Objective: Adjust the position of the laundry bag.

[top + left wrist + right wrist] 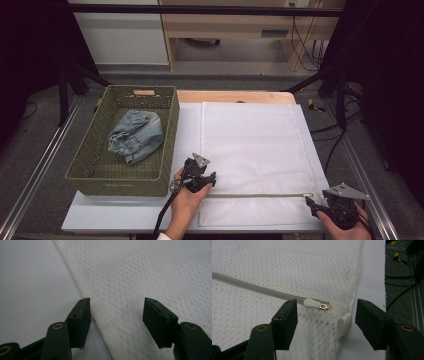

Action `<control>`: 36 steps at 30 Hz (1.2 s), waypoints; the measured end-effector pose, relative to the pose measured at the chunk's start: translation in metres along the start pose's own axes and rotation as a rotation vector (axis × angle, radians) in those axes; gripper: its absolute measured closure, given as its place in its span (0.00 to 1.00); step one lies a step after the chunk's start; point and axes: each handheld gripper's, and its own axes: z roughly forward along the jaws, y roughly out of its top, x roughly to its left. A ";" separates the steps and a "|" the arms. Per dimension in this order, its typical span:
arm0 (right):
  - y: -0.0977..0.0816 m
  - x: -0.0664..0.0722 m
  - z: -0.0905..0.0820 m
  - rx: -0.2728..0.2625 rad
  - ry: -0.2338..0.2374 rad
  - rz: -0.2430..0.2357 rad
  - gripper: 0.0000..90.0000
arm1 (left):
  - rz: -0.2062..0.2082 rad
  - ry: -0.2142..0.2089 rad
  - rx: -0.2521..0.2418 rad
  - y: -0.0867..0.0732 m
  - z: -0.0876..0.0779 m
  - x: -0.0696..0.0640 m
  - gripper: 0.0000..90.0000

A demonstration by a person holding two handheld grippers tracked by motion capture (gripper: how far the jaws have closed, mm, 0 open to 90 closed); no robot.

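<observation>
The green basket (pixel 167 132), beyond the left gripper (pixel 212 178), holds crumpled jeans (pixel 136 135). Both the left and the right gripper (pixel 326 315) stand released, jaws apart over the white mesh bag (pixel 255 140), grasping nothing.

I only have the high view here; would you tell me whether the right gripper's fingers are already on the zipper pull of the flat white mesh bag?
Observer: Not yet. In the right gripper view the pale grey zipper pull lies untouched between the open fingers of the right gripper.
Operator: Thank you. Where along the zipper does it sit?
Observer: At the end of the grey zipper, beside the seamed edge of the flat white mesh bag.
Operator: And the left gripper?
Observer: It straddles the bag's opposite edge with its fingers open, one over the white table board.
</observation>
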 end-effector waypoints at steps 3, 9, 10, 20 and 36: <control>-0.003 -0.001 -0.001 0.011 -0.012 -0.003 0.39 | 0.002 0.004 -0.001 0.000 0.000 0.000 0.44; -0.010 -0.004 -0.001 0.047 -0.002 -0.004 0.45 | 0.007 0.001 0.001 0.000 0.000 0.001 0.45; -0.010 -0.004 -0.001 0.047 -0.002 -0.004 0.45 | 0.008 0.002 0.001 0.000 0.000 0.001 0.45; -0.012 -0.002 0.001 0.076 0.019 -0.020 0.62 | 0.027 0.000 -0.011 0.000 -0.001 -0.001 0.64; -0.010 0.002 0.002 0.060 0.006 -0.063 0.83 | 0.003 -0.007 -0.023 0.002 0.002 0.000 0.97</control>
